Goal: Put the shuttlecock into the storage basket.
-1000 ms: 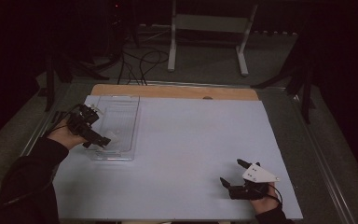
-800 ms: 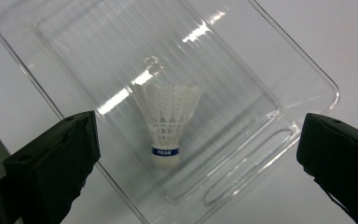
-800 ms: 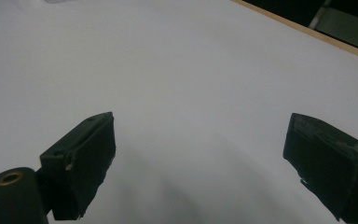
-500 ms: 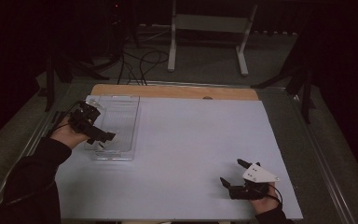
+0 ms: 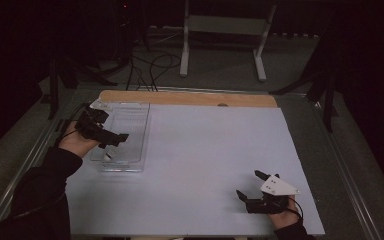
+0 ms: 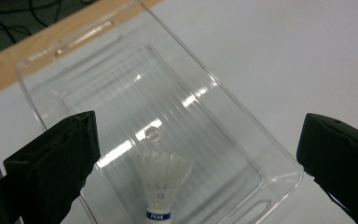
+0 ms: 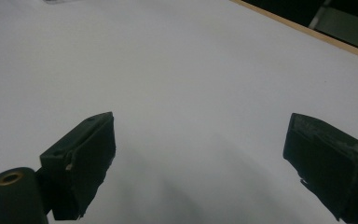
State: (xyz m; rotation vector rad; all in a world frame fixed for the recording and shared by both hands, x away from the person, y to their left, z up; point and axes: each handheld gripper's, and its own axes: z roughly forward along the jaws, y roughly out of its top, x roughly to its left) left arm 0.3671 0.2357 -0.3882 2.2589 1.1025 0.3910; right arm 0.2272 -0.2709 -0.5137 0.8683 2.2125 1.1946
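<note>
Shuttlecock (image 6: 161,184) lies in clear tray (image 6: 242,135), released.

left tool (image 5: 111,143) | shifted further over clear tray (image 5: 135,130) | jaws wide | shuttlecock (image 6: 161,186) lying in tray

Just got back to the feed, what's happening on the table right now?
A person holds a claw in each hand over a white table. The left claw hangs open over a clear plastic tray at the table's left side, where a white shuttlecock with a blue band lies inside the tray, between the open jaws but not gripped. The right claw rests open near the table's front right, holding nothing.
</note>
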